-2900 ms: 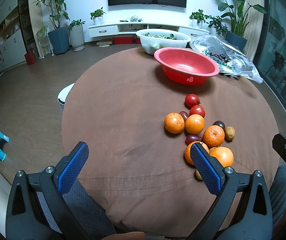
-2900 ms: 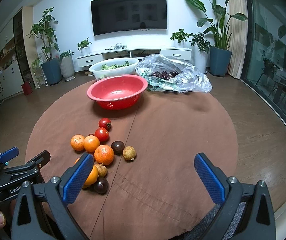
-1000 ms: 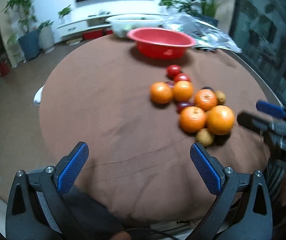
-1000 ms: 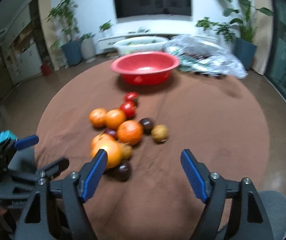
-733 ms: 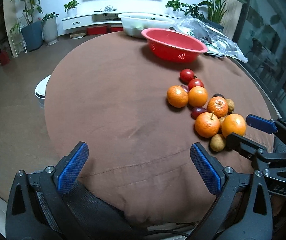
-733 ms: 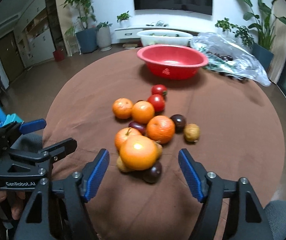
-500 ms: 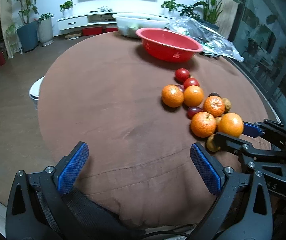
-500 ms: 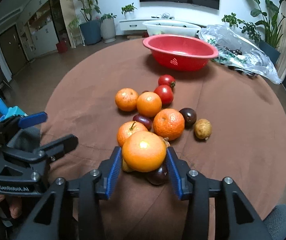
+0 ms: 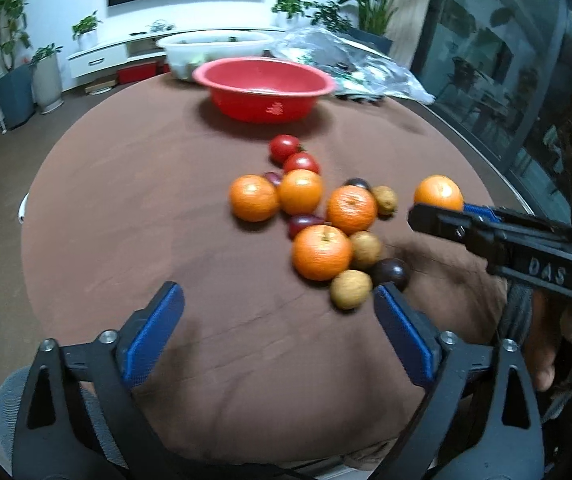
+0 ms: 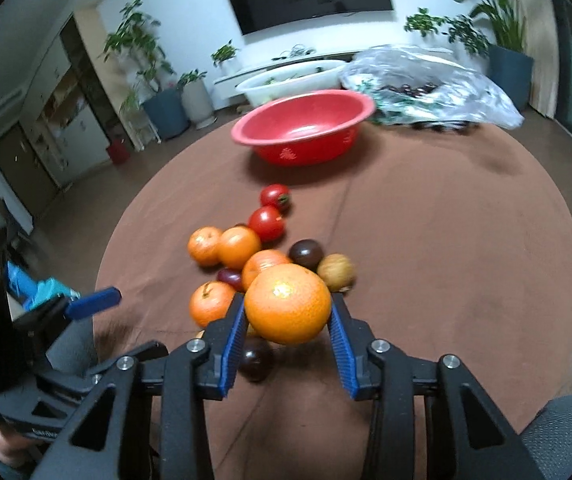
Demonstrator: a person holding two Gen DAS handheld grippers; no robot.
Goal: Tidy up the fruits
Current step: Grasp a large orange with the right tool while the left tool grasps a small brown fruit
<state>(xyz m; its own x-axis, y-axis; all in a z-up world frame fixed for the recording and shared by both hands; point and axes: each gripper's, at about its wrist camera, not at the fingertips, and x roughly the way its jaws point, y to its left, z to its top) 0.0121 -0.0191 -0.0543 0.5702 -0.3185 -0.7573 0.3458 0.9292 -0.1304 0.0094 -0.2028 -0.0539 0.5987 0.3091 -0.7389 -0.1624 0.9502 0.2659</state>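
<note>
A pile of fruit lies on the round brown-clothed table [image 9: 126,200]: oranges [image 9: 321,252], two tomatoes [image 9: 284,147], dark plums [image 9: 391,274] and small brownish fruits [image 9: 350,289]. My right gripper [image 10: 287,308] has its jaws closing, and its blue pads press on a large orange [image 10: 287,304] that hangs above the pile. In the left wrist view the same orange [image 9: 437,198] shows at the right. My left gripper [image 9: 278,294] hovers near the table's front, just before the pile, its jaws closing with nothing between them. A red bowl [image 10: 305,128] stands beyond the fruit.
Behind the red bowl stand a white bowl of greens [image 9: 210,50] and a crumpled plastic bag [image 10: 425,88] holding dark fruit. A person's hand [image 9: 545,360] holds the right gripper at the table's near right edge. Bare cloth spreads left and right of the pile.
The right jaws closed on the large orange at the pile's near edge and raised it off the cloth. The left gripper moved closer to the pile and its jaws narrowed a little.
</note>
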